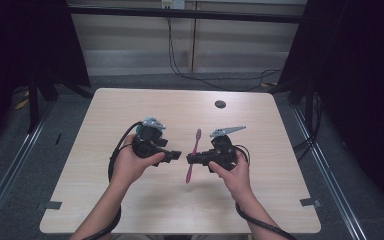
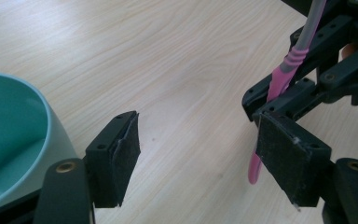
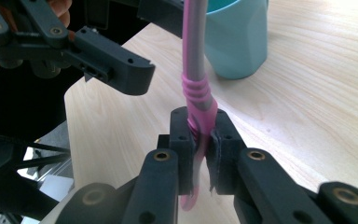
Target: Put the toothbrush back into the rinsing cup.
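My right gripper (image 1: 190, 159) (image 3: 200, 126) is shut on the lower handle of a pink and grey toothbrush (image 1: 196, 145) (image 3: 196, 70), which it holds above the wooden table (image 1: 130, 210). The brush slants up and away, and its pink end hangs below the jaws. Facing it from the left, a little apart, is my left gripper (image 1: 177, 155) (image 2: 196, 135), open with nothing between its pads. In the left gripper view the toothbrush (image 2: 279, 79) and the right gripper (image 2: 279, 100) are at the right. A teal cup (image 1: 141, 130) (image 2: 14, 135) (image 3: 235, 37) stands on the table just behind the left gripper.
A round black grommet (image 1: 220, 104) sits in the table near its far edge. Grey tape marks (image 1: 52, 204) lie at the near corners. Black cables (image 1: 205, 75) run over the floor beyond the table, with dark curtains on both sides.
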{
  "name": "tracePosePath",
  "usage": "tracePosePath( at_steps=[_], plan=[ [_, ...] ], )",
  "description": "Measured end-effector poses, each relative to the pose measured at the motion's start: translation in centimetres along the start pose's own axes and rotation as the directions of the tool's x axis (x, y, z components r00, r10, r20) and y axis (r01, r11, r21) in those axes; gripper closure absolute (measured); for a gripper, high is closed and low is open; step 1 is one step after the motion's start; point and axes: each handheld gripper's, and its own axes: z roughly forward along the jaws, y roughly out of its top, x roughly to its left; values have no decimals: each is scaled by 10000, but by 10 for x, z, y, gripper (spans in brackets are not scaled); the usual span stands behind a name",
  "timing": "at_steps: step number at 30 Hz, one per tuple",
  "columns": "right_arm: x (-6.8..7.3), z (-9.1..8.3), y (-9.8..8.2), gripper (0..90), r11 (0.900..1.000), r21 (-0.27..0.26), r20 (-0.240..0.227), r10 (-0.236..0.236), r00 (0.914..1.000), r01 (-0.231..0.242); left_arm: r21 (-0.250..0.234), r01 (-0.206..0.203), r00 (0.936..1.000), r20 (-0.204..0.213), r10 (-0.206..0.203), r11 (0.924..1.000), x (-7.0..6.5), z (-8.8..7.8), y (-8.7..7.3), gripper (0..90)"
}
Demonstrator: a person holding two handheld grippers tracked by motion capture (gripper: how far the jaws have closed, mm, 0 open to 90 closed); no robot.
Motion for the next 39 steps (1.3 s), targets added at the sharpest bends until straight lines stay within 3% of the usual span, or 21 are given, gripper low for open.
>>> tracePosePath(
  at_steps=[20,26,34,39],
  plan=[
    [6,10,5,817,9999,102,-291,-78,9995,81,-395,-46,9992,397,61,9992,-2,3,7,391],
    [5,12,7,817,9999,168,-276,17,9996,-12,-752,-62,9972,743,118,9972,-4,2,9,425],
    [3,15,8,817,9995,263,-313,185,9993,-176,-904,-152,9961,853,229,9958,-9,-1,14,427],
    [5,21,8,817,9993,343,-442,187,9988,-172,-1080,-213,9951,937,315,9939,-12,0,18,492]
  ],
)
